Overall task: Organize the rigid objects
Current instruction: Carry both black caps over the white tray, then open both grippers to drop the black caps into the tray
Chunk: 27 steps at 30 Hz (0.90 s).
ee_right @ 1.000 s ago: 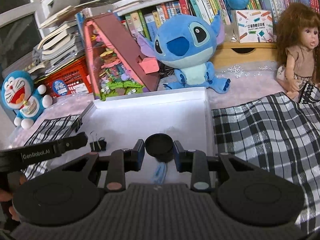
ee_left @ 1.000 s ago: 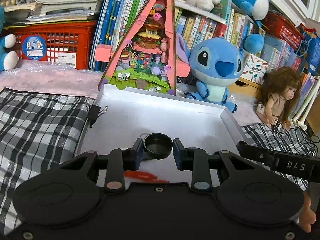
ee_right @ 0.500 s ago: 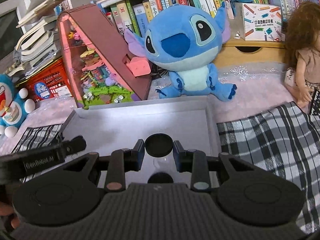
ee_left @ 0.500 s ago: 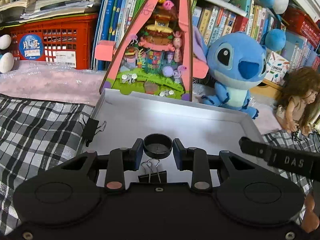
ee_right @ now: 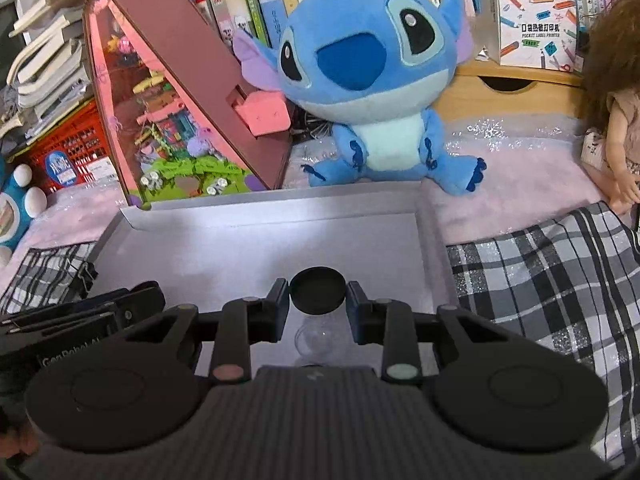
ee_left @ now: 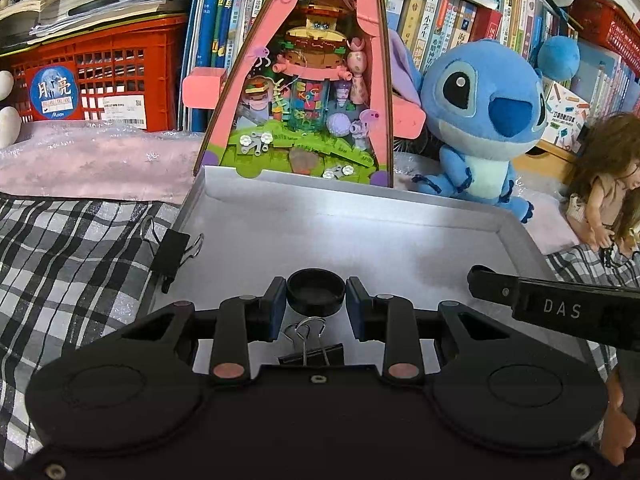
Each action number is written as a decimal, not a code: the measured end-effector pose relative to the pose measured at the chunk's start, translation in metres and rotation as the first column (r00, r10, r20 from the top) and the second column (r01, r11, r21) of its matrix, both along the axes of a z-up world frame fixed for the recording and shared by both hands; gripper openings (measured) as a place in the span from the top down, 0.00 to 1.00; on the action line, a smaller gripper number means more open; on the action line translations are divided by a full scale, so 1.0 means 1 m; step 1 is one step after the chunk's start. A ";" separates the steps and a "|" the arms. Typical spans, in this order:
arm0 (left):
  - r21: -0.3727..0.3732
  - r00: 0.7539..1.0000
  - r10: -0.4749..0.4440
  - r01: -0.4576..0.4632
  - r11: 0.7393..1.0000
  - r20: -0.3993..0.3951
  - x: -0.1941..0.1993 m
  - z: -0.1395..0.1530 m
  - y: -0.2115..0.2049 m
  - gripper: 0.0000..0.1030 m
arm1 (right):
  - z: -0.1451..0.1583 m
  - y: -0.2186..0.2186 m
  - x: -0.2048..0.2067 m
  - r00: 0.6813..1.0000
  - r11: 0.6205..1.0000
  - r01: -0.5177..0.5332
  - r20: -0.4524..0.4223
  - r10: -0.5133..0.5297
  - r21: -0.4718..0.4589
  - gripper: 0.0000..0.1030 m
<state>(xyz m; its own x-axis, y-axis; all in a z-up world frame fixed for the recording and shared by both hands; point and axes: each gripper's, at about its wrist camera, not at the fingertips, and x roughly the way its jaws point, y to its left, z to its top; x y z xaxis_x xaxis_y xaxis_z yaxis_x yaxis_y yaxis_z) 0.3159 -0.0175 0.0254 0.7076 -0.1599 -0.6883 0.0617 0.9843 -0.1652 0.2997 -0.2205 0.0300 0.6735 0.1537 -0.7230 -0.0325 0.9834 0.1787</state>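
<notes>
Left wrist view: left gripper (ee_left: 316,300) jaws clamp a black cap (ee_left: 316,291); right gripper (ee_right: 317,300) jaws clamp a black lid (ee_right: 317,289).

Bookshelf (ee_left: 448,12) behind; plaid cloth (ee_right: 552,280) underneath.

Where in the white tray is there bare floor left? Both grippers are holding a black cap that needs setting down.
The tray floor is bare from its far wall, below the pink house, to the black caps. Crowded spots: a binder clip near the left gripper, another clip on the left rim.
</notes>
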 end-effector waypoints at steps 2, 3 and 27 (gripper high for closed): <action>-0.002 1.000 0.003 -0.003 1.000 -0.008 0.002 -0.002 0.000 0.71 | -0.002 0.001 0.001 1.000 1.000 -0.001 -0.007 0.001 -0.007 0.65; 0.000 1.000 0.003 -0.003 1.000 -0.011 0.003 -0.004 0.000 0.71 | -0.003 0.002 0.001 1.000 1.000 -0.002 -0.010 0.002 -0.008 0.65; 0.085 0.997 -0.059 0.054 0.995 0.053 -0.018 0.004 -0.004 0.42 | -0.008 -0.003 -0.010 1.000 1.000 -0.009 0.002 0.009 0.001 0.47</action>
